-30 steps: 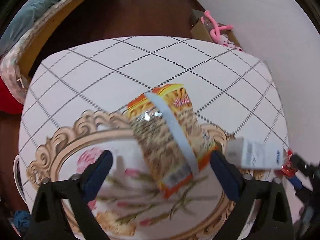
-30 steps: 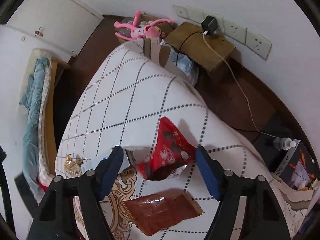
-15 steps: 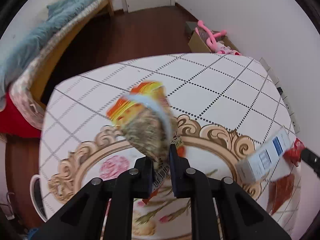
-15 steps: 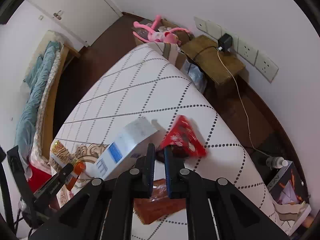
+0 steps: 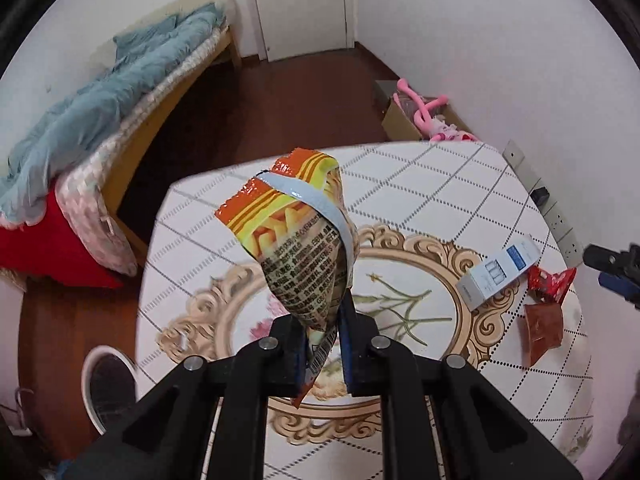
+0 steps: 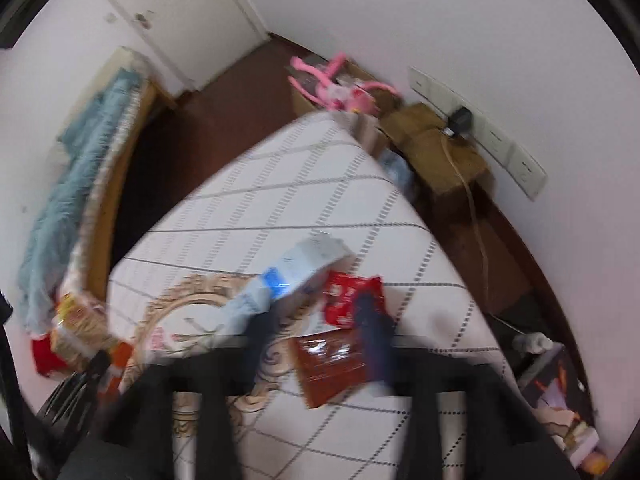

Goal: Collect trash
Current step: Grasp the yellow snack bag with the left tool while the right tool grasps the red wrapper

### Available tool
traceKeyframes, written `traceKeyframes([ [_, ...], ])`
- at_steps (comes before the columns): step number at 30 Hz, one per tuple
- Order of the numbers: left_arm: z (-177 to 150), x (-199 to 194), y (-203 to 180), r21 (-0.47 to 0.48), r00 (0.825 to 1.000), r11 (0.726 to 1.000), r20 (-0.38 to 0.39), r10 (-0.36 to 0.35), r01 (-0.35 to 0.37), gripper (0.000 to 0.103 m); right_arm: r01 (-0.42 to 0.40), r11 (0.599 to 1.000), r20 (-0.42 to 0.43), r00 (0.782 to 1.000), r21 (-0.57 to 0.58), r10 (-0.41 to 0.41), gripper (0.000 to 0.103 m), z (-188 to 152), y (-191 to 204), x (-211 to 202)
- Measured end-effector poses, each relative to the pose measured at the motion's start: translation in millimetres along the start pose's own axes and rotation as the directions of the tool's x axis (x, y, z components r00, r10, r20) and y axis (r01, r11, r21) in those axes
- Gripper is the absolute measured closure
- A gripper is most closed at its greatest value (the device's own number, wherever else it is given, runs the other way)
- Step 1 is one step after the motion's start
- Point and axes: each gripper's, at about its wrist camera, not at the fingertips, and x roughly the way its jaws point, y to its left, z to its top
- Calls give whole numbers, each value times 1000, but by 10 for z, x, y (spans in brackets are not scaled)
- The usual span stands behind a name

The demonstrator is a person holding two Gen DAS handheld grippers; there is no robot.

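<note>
Left gripper (image 5: 322, 350) is closed tight on the lower corner of the orange snack bag (image 5: 300, 240) and holds it up above the table (image 5: 420, 184) — gripped at the corner, I think, because the thin foil gives the pads something flat to pinch while the puffed body hangs free. A likely goal is the white bin (image 5: 106, 386), on the floor at about 8 o'clock from the bag.

Right gripper (image 6: 320, 320) is blurred by motion; its jaws stand apart with nothing between them. It hovers over the red wrapper (image 6: 346, 294), which lies just beside the white carton (image 6: 304, 264), with the brown packet (image 6: 330, 362) at about 6 o'clock from the wrapper. These three rest near the table's right edge — close together, so one hand can probably take them one after another.
</note>
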Motion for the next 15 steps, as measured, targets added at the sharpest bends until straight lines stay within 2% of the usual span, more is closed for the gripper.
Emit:
traceKeyframes([
  [3,-65,188,-109,0,999,1000,-39,4,-4,93,16,998,-70,997,68,-12,31,42,-203,326],
  [5,-112,314,-197,14,998,1000,-65,7,-6,93,-8,994,-98,995,113,19,39,50,-300,492],
  [7,-153,381,-250,24,997,1000,-82,5,-4,93,-34,991,-103,994,128,47,84,39,-340,604],
  [8,-167,400,-265,25,996,1000,-89,4,-2,93,-37,991,-99,994,130,50,90,26,-354,616],
  [10,-194,393,-257,20,996,1000,-94,-4,6,93,-43,992,-75,996,119,52,99,-17,-343,579],
  [15,-212,223,-170,17,998,1000,-63,-13,14,93,-94,993,-13,995,66,95,101,-90,-197,252],
])
